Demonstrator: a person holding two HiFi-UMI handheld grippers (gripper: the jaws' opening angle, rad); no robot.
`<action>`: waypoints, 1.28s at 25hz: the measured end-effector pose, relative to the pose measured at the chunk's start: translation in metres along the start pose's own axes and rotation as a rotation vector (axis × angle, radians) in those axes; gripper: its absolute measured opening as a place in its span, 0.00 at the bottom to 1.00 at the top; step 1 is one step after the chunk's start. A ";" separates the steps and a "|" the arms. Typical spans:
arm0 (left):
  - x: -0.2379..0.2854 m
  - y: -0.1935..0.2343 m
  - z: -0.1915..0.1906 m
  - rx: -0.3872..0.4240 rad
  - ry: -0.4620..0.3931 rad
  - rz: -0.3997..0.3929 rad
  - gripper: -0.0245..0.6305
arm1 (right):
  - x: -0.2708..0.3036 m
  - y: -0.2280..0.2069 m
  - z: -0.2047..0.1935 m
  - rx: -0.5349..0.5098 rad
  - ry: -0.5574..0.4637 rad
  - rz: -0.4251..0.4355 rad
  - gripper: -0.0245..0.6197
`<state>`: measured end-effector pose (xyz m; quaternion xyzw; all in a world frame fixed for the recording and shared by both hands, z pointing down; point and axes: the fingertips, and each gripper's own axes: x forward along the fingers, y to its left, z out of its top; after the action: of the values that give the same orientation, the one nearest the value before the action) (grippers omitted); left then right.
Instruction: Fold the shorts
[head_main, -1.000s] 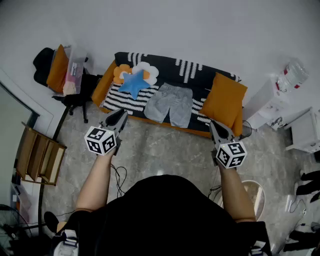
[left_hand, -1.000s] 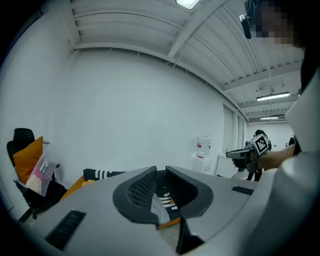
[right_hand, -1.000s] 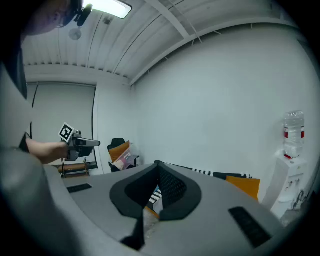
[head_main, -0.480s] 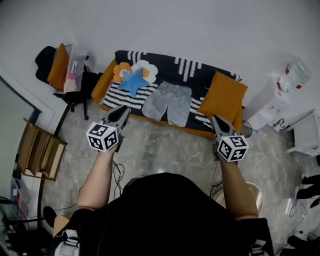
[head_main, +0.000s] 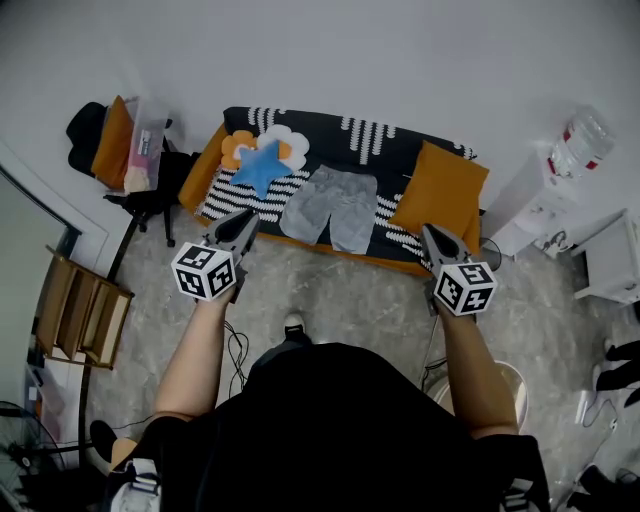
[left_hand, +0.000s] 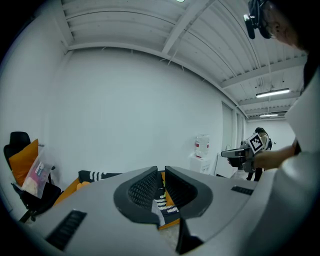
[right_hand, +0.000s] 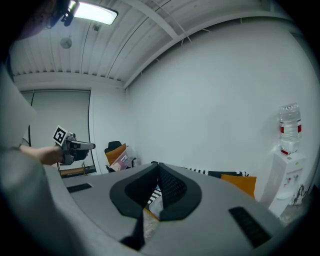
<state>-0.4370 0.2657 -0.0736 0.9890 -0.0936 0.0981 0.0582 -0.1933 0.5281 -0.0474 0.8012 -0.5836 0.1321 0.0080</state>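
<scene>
The shorts (head_main: 331, 207) are grey and lie flat and unfolded on the seat of the sofa (head_main: 330, 131). Their waistband is towards the backrest and their 2 legs point towards the front edge, spread slightly apart. The cloth looks soft, with light creases. Under them is a black-and-white striped cover. A blue star cushion (head_main: 261, 166) lies just to their left, and behind it is a white and orange flower-shaped cushion (head_main: 288, 140). A large orange cushion (head_main: 441, 190) leans at the sofa's right end, near the shorts but apart from them.

The person stands on the grey stone floor (head_main: 330, 290) in front of the sofa, with both arms out and 1 gripper in each hand. Both grippers are short of the sofa and neither touches the shorts.

The left gripper (head_main: 243, 223) points at the sofa's left half. Its jaws stand a narrow slit apart with nothing between them; through the slit its own view shows only a strip of the striped cover. The right gripper (head_main: 429, 236) points at the sofa's right end, jaws pressed together at the tips and empty.

A water dispenser (head_main: 560, 180) stands to the right of the sofa, and a black chair (head_main: 95, 135) to its left.
</scene>
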 end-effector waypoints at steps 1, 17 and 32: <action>0.001 0.002 0.000 -0.001 0.000 0.000 0.13 | 0.001 0.000 0.000 -0.002 0.003 0.000 0.04; 0.042 0.102 -0.020 -0.064 0.021 0.033 0.13 | 0.083 -0.018 0.007 -0.059 0.077 -0.024 0.05; 0.135 0.253 -0.059 -0.130 0.124 0.025 0.13 | 0.242 -0.043 0.007 -0.080 0.145 -0.079 0.05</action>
<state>-0.3678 0.0038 0.0360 0.9740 -0.1083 0.1534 0.1266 -0.0823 0.3145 0.0055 0.8108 -0.5544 0.1660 0.0874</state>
